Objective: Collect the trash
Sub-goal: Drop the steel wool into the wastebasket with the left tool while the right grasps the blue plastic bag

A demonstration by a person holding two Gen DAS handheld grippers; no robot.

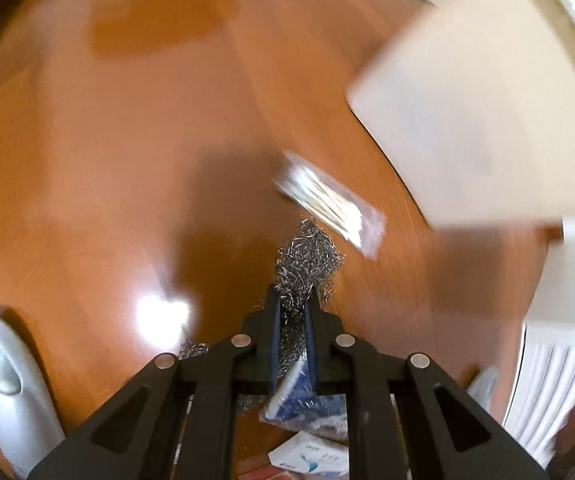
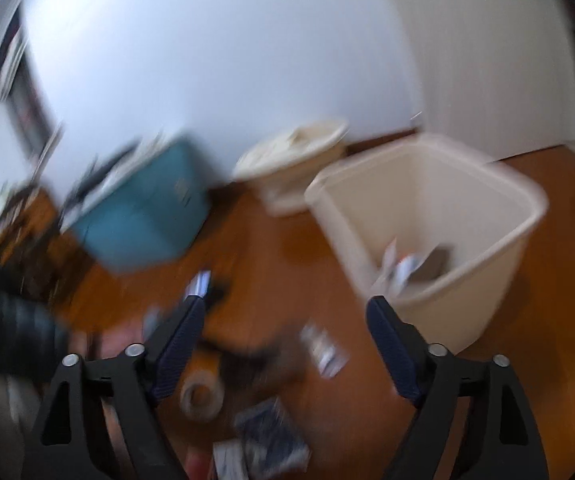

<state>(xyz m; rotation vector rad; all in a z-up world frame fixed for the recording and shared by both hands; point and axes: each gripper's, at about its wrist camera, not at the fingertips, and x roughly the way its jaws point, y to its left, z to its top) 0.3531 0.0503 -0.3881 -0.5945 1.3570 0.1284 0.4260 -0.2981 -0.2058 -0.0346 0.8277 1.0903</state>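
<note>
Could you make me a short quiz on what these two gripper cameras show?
1. True or false: the left gripper is shut on a steel wool scourer.
2. Which gripper is open? A left, B right.
3. Fill in: trash already lies inside the beige ____.

Key: 1 true. 2 B, the right gripper has its jaws wide apart and holds nothing. 3 bin, standing on the wooden floor.

Bare wooden floor (image 1: 107, 140) lies open left of the bin (image 1: 467, 120).
</note>
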